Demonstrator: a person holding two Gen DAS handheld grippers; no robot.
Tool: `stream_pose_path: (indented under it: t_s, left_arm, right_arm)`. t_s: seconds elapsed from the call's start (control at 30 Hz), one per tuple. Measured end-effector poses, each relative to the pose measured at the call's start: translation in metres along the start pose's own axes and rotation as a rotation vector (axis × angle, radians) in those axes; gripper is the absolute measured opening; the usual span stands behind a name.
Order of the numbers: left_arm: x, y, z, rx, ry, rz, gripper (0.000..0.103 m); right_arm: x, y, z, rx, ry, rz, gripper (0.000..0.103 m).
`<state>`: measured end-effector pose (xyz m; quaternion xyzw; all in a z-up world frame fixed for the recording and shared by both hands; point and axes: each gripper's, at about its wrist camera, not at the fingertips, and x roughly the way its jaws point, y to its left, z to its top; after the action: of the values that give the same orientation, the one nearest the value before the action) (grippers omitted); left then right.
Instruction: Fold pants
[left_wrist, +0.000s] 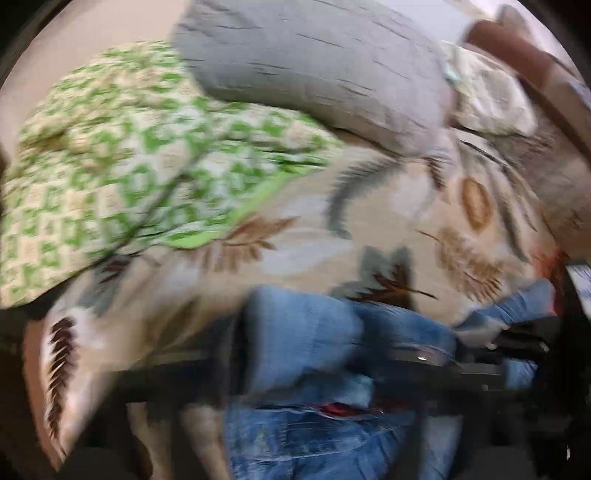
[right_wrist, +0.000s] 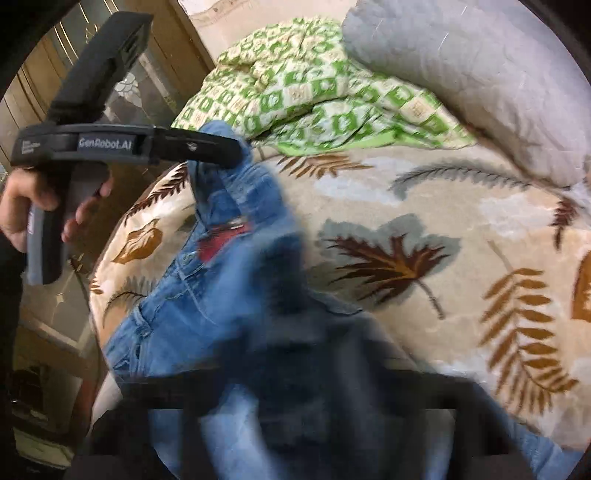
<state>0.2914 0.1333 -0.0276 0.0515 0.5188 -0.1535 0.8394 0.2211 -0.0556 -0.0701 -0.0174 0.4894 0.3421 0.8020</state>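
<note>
The blue jeans lie bunched near the bed's left edge, part resting on the leaf-print blanket and part lifted off it. In the right wrist view the left gripper reaches in from the left, held by the person's left hand, and its jaws are clamped together on an upper fold of the denim, which hangs down from them to the heap below. A red patch shows inside the jeans just under that fold.

The right gripper is badly blurred; denim is piled over and between its fingers, so whether its jaws are together or apart cannot be told. The left wrist view is smeared too, with blue cloth filling the low middle.

Beyond the jeans, toward the middle and right of the bed, the blanket lies bare and flat. Toward the far edge a green-and-cream checked quilt is crumpled, and a grey pillow sits at the far right corner, touching the quilt. Off the left edge stand wooden cabinet doors.
</note>
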Motion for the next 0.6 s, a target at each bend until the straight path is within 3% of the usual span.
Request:
stream_pose_path:
  t_s: [0.17,0.27,0.37,0.47,0.6]
  left_arm:
    - [-0.037,-0.013,-0.027,0.064,-0.048,0.014,0.02]
    - [-0.09,-0.014,-0.065,0.064,-0.13,-0.034,0.02]
    - [-0.12,-0.015,-0.11,0.064,-0.154,-0.038,0.021]
    - [-0.117,-0.01,-0.164,0.013,-0.125,-0.049,0.021]
    - [-0.067,0.005,-0.23,-0.107,-0.013,-0.074,0.025]
  right_arm:
    - [-0.013,0.019,-0.005,-0.083,-0.04,-0.005,0.016]
    - [-0.038,0.039,-0.02,-0.168,-0.069,0.0,0.016]
    - [-0.063,0.068,-0.043,-0.269,-0.1,0.019,0.015]
    - [-0.063,0.101,-0.074,-0.375,-0.097,-0.017,0.015]
    - [-0.018,0.124,-0.12,-0.443,0.009,-0.059,0.015]
